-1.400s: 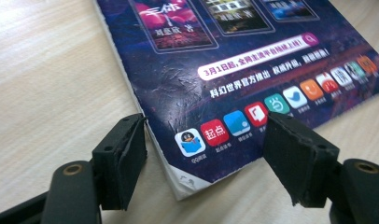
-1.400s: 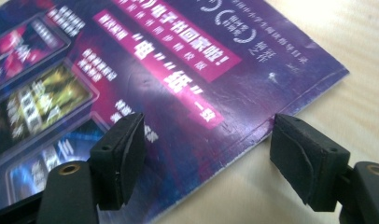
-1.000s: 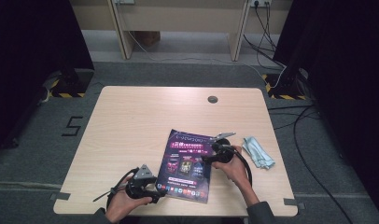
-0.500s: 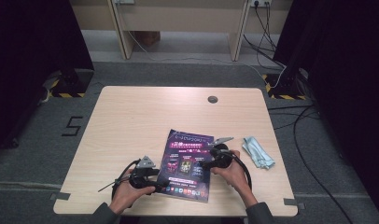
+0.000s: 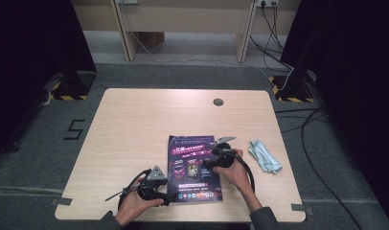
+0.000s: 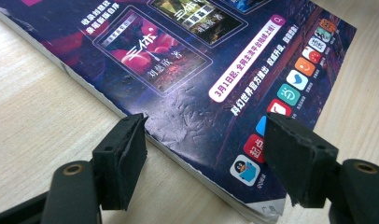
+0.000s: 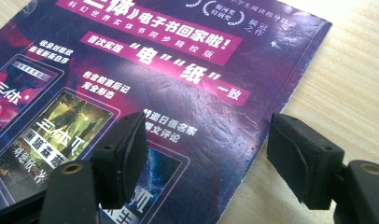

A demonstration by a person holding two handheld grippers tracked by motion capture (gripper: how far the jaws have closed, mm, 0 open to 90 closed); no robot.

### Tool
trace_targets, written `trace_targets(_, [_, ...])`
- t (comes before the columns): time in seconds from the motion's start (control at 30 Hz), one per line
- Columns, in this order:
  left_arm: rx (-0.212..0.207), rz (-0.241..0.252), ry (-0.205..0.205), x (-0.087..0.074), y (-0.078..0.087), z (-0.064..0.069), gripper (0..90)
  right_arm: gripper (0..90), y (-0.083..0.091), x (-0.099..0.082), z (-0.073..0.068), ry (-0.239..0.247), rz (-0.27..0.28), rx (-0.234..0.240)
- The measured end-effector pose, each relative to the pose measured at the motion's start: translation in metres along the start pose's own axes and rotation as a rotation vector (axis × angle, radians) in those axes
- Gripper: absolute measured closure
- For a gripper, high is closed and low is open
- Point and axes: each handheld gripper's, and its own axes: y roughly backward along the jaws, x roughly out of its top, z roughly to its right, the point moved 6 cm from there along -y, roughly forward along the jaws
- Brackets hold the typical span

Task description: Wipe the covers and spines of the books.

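We see a glossy purple magazine (image 5: 194, 167), cover creased, lying near the desk's (image 5: 135, 124) front edge, both the left gripper (image 6: 204, 154) and right gripper (image 7: 206, 154) spread wide over it, its small print unreadable.

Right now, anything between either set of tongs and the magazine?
Nothing visible. The left tongs stand open over the magazine at its near corner, the right tongs open over its side edge. The cloth lies apart.

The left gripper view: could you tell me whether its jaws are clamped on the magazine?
No, the left gripper stands open, its jaws apart over the corner of the magazine without pressing on it.
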Motion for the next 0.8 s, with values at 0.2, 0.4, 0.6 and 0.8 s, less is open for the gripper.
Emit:
trace_targets(0.2, [0.016,0.004,-0.004,-0.001,0.0,-0.001,33.1,30.3,0.001,0.0,-0.002,0.0,0.003,-0.009])
trace_targets(0.4, [0.031,0.011,-0.013,-0.001,0.0,-0.001,34.2,30.3,0.007,0.0,-0.003,0.001,0.021,-0.02])
trace_targets(0.6, [0.03,0.018,-0.011,-0.001,-0.001,-0.003,36.6,30.3,0.028,-0.004,0.008,-0.014,0.059,-0.054])
trace_targets(0.8, [0.025,0.014,-0.015,0.0,-0.001,-0.004,36.7,35.8,0.057,-0.015,0.028,-0.033,0.081,-0.071])
